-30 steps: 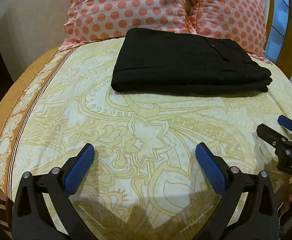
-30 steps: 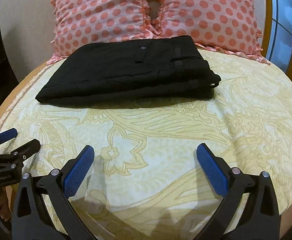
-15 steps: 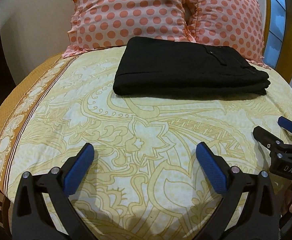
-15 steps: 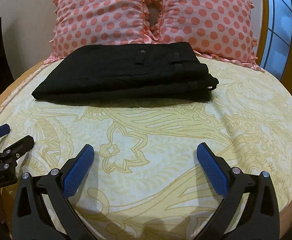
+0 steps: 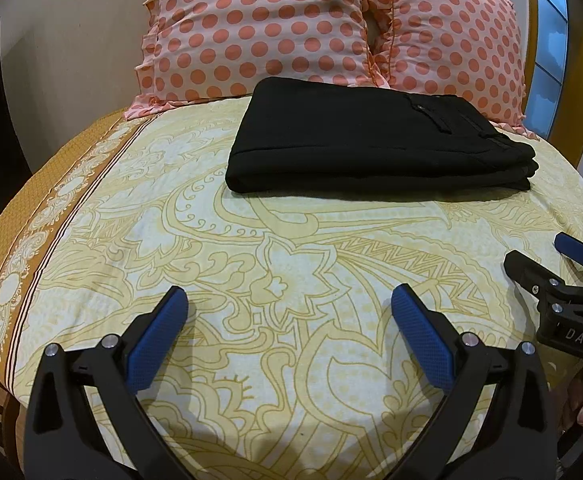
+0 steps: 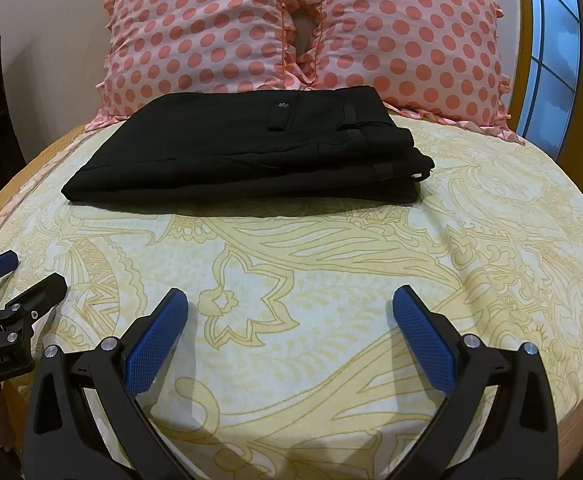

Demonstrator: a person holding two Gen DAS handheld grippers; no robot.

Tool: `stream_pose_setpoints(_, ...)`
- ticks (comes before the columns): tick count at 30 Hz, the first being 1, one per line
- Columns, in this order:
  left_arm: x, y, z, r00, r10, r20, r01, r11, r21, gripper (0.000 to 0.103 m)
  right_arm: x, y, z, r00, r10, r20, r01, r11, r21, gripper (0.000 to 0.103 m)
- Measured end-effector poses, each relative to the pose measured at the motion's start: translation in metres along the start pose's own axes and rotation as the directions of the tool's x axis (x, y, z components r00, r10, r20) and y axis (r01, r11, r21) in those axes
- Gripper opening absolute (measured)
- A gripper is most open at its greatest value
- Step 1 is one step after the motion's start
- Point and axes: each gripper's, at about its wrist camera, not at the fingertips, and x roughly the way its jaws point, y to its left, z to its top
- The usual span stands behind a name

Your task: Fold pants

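The black pants (image 5: 371, 140) lie folded in a flat rectangular stack on the far part of the bed, just before the pillows; they also show in the right wrist view (image 6: 251, 148), with a button and belt loops on top. My left gripper (image 5: 289, 300) is open and empty, well short of the pants over the bedsheet. My right gripper (image 6: 289, 300) is open and empty, also short of the pants. Each gripper shows at the edge of the other's view: the right gripper (image 5: 547, 256) and the left gripper (image 6: 23, 272).
The bed has a yellow floral sheet (image 5: 291, 264) with an orange border (image 5: 23, 240) along the left edge. Two pink polka-dot pillows (image 6: 299, 32) stand at the head. A window (image 6: 551, 60) and wooden frame are at the right.
Both grippers have drawn back and risen a little from the pants, which look farther off. The pants have not moved. Both grippers stay open.
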Motion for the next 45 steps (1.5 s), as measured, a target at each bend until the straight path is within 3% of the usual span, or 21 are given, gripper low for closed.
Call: stream_pose_setpoints(45,0.0009,-0.0007,0.0009,1.000,-0.016,0.003,0.016,1.000,0.011,0.101,-0.0003,0.0005,-0.0005,1.000,-0.001,0.001,0.001,1.000,0.000,0.102)
